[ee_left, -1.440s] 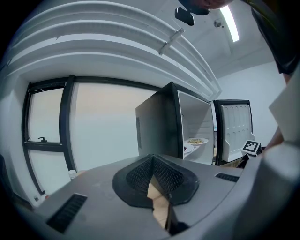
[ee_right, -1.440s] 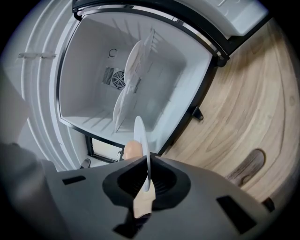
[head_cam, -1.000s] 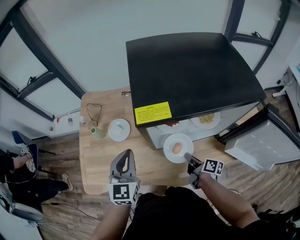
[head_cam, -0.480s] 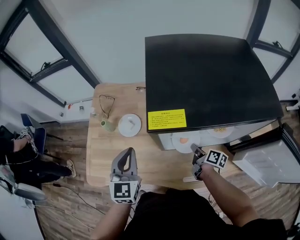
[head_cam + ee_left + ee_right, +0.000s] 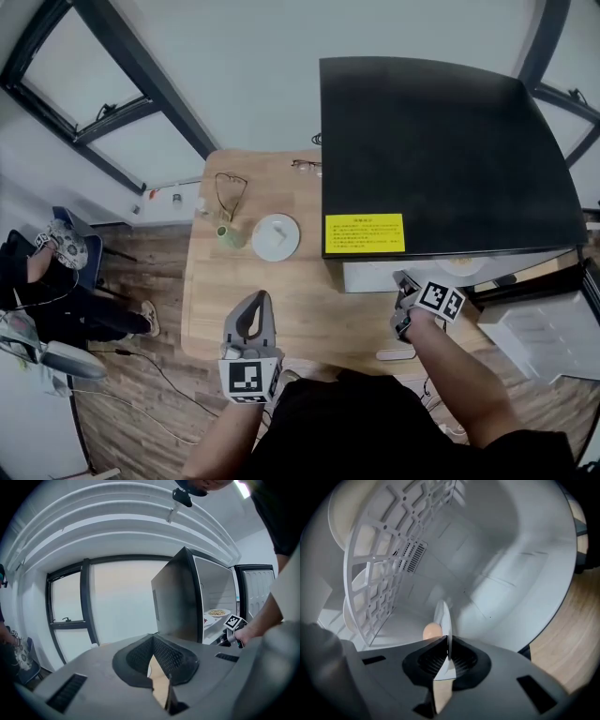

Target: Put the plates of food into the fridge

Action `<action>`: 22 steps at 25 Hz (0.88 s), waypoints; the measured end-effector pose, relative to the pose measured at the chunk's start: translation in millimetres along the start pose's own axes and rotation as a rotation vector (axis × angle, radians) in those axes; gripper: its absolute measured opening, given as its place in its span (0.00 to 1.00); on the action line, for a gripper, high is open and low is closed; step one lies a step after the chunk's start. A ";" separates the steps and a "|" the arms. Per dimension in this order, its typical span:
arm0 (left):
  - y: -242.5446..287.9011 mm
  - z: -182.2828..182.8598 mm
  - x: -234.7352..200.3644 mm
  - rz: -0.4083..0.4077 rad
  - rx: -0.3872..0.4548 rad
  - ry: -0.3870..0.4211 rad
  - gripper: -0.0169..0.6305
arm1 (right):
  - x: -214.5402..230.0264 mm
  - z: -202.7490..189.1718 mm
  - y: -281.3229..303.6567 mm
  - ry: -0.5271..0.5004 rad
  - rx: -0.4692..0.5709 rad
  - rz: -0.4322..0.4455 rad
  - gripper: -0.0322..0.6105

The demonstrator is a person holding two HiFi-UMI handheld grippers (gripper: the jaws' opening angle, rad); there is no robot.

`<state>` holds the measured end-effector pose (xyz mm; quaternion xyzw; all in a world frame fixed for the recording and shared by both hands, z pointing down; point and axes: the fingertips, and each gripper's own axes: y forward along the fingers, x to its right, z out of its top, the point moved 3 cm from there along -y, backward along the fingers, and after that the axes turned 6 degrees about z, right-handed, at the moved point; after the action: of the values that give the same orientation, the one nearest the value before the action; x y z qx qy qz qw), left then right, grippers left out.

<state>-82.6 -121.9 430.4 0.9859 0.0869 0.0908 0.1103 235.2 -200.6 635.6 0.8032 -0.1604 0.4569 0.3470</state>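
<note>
1. My left claw [image 5: 254,304] hangs shut and empty over the table [image 5: 309,305];
2. my right claw [image 5: 448,641] pinches the plate [image 5: 442,615] by its rim, inside the fridge [image 5: 441,150];
3. I judge it stiff, slick and breakable; its round food [image 5: 432,631] could roll, so level handling suits.

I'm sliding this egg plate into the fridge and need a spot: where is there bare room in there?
The lower compartment beneath the wire shelf looks bare, right where the right tongs hold the egg plate. The shelf above is crowded: other plates sit on it.
</note>
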 end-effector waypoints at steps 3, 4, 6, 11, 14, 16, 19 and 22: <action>-1.8 5.7 -8.8 0.015 0.018 0.006 0.03 | -0.2 3.5 3.6 -0.023 0.005 -0.031 0.10; -2.4 6.7 -11.6 0.020 0.020 0.007 0.03 | -1.1 4.8 4.8 -0.051 0.003 -0.041 0.10; -4.2 8.1 -16.1 0.029 0.023 0.003 0.03 | -2.9 6.8 6.7 -0.145 -0.014 -0.077 0.11; -11.0 17.1 -23.4 0.049 0.041 -0.017 0.03 | -3.0 8.6 9.5 -0.358 -0.057 -0.205 0.20; -14.2 22.5 -27.9 0.059 0.051 -0.032 0.03 | 2.3 8.4 9.1 -0.387 -0.060 -0.256 0.25; -16.1 21.9 -31.0 0.058 0.051 -0.016 0.03 | 3.1 8.8 8.1 -0.424 -0.066 -0.285 0.26; -16.9 21.4 -33.1 0.052 0.053 0.010 0.03 | 3.0 9.7 9.3 -0.513 -0.085 -0.336 0.32; -17.0 26.2 -30.1 0.046 0.059 0.003 0.03 | 2.0 7.2 12.2 -0.611 -0.115 -0.375 0.33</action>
<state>-109.1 -116.6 396.5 0.9903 0.0672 0.0921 0.0789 233.8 -214.2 639.8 0.8973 -0.1320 0.1147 0.4052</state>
